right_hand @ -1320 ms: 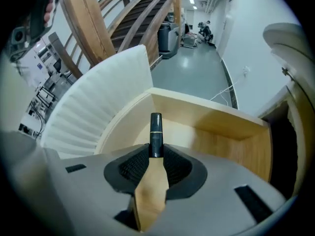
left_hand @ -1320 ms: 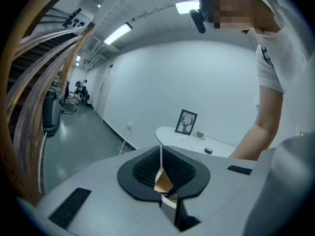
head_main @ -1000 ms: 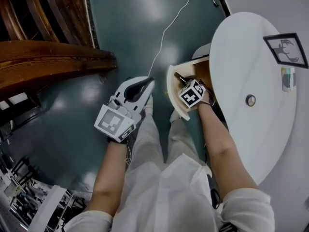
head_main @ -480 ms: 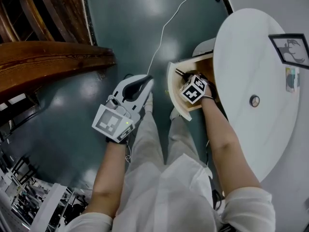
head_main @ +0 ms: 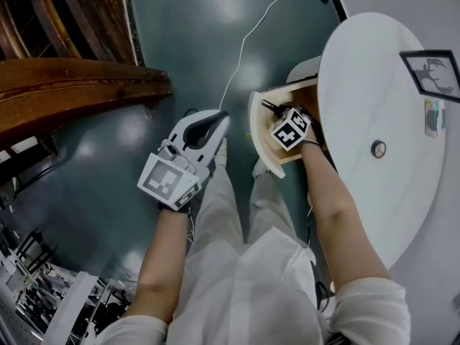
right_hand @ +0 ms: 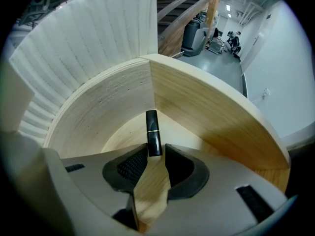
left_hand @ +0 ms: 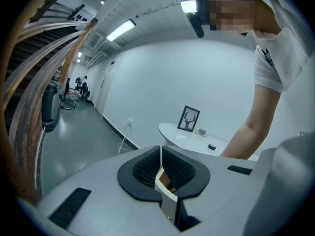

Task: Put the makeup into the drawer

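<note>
A black lipstick (right_hand: 152,132) with a thin gold band lies on the floor of the open wooden drawer (right_hand: 197,107), pointing into its corner. My right gripper (right_hand: 156,154) points steeply down into the drawer. Its jaws are opening, and the lipstick's near end sits between the tips with a sliver of space beside it. From the head view, the right gripper (head_main: 273,113) is inside the curved drawer (head_main: 260,139), and the lipstick (head_main: 269,108) shows just beyond the marker cube. My left gripper (head_main: 221,121) hangs shut and empty over the floor, left of the drawer.
The drawer sticks out from a white oval table (head_main: 374,85) that carries a framed deer picture (head_main: 433,74) and a small round item (head_main: 378,149). A white cable (head_main: 248,42) runs across the dark floor. Wooden stair rails (head_main: 72,85) stand at the left.
The right gripper's marker cube has rolled slightly while staying inside the drawer. The left gripper has kept its place.
</note>
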`<move>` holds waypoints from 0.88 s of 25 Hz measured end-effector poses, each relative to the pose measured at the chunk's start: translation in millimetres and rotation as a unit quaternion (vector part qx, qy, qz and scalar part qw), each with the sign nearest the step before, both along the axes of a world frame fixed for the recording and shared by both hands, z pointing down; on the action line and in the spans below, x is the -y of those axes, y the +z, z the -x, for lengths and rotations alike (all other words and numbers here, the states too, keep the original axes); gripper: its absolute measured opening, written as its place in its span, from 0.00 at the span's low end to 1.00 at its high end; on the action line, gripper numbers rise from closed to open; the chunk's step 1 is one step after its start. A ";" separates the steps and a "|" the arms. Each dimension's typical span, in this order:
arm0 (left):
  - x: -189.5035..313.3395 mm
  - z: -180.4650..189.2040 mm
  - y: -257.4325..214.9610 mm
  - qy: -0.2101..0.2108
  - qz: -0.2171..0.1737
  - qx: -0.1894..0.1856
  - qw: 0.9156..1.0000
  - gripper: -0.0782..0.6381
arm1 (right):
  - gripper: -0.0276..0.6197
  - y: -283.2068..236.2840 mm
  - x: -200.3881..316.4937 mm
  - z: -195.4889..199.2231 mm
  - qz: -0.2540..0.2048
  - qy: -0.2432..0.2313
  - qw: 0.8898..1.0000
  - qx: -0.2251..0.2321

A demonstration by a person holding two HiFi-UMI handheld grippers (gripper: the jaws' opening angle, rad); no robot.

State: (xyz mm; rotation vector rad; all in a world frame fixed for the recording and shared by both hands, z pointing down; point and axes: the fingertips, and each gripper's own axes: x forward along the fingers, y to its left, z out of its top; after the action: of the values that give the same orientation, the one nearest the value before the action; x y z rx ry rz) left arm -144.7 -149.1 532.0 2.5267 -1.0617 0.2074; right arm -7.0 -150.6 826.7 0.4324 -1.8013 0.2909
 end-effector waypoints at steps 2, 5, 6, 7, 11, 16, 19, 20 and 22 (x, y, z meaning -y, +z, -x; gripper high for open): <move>0.1 -0.9 -1.3 0.001 -0.001 0.000 1.000 0.15 | 0.20 -2.9 0.7 -1.1 0.000 0.007 1.000 0.002; 0.5 -3.5 -4.0 0.002 -0.003 -0.002 1.000 0.15 | 0.20 -9.3 2.4 -2.8 -0.004 0.020 1.000 0.006; 0.7 -4.3 -5.5 0.002 -0.005 -0.002 1.000 0.15 | 0.20 -12.2 2.4 -3.1 -0.005 0.024 1.000 0.007; 0.7 -4.9 -7.3 0.002 -0.006 -0.002 1.000 0.15 | 0.20 -15.7 2.2 -2.7 -0.007 0.027 1.000 0.009; 0.9 -6.0 -16.7 0.002 -0.011 -0.002 1.000 0.15 | 0.20 -31.7 -1.5 2.0 -0.010 0.039 0.999 0.019; 0.0 -8.5 -29.4 0.003 -0.018 -0.003 1.000 0.15 | 0.20 -49.2 -9.6 8.5 -0.009 0.040 0.999 0.028; 0.0 -8.0 -38.1 0.001 -0.023 -0.002 1.000 0.15 | 0.20 -64.5 -13.9 13.6 -0.011 0.048 0.998 0.036; -0.4 -8.0 -41.2 0.001 -0.024 -0.002 1.000 0.15 | 0.20 -70.2 -15.1 15.2 -0.012 0.051 0.998 0.040; -1.5 -8.0 -47.5 0.001 -0.028 -0.001 1.000 0.15 | 0.20 -80.0 -17.5 17.4 -0.017 0.059 0.997 0.049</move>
State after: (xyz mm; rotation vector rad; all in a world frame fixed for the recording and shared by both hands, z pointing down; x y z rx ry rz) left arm -136.6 -147.6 484.5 2.5771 -1.0780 0.1798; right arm -24.4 -133.1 746.6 0.5574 -1.8823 0.3706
